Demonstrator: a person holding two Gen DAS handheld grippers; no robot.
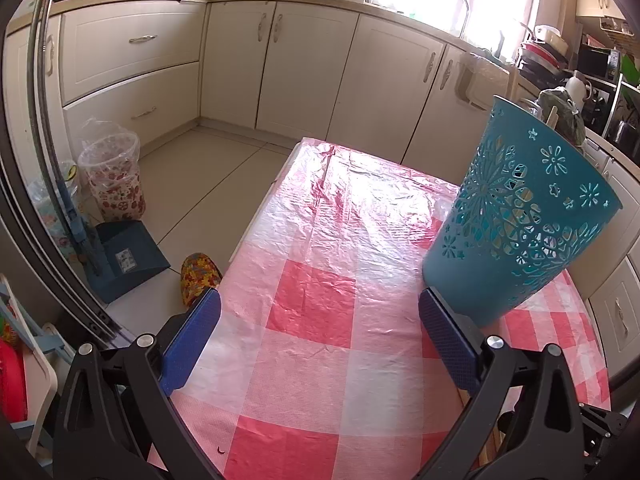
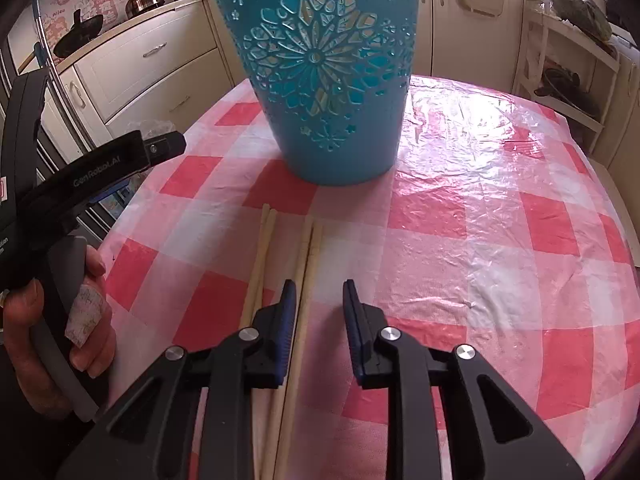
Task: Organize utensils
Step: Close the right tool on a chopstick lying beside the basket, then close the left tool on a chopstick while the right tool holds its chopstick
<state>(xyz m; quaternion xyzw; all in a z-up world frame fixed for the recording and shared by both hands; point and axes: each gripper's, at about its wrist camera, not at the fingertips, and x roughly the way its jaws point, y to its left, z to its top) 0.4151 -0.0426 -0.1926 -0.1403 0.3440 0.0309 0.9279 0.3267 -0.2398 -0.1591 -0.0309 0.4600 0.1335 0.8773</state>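
Observation:
A teal cut-out plastic holder [image 2: 326,76] stands upright on the red-and-white checked tablecloth [image 2: 500,208]; it also shows at the right of the left wrist view [image 1: 516,216]. Two pairs of pale wooden chopsticks lie flat in front of it: one pair [image 2: 260,256] to the left, one pair [image 2: 306,276] running between my right gripper's fingers. My right gripper [image 2: 320,300] is open, low over the cloth, around that pair. My left gripper [image 1: 320,312] is open and empty, its right finger close to the holder's base. A wooden stick tip pokes above the holder's rim [image 1: 553,114].
The table's left edge [image 1: 256,216] drops to the tiled floor, with a dustpan [image 1: 128,260], a patterned slipper [image 1: 198,276] and a lined bin [image 1: 114,180]. Cream cabinets [image 1: 304,68] stand behind. A white shelf rack [image 2: 568,92] stands right of the table.

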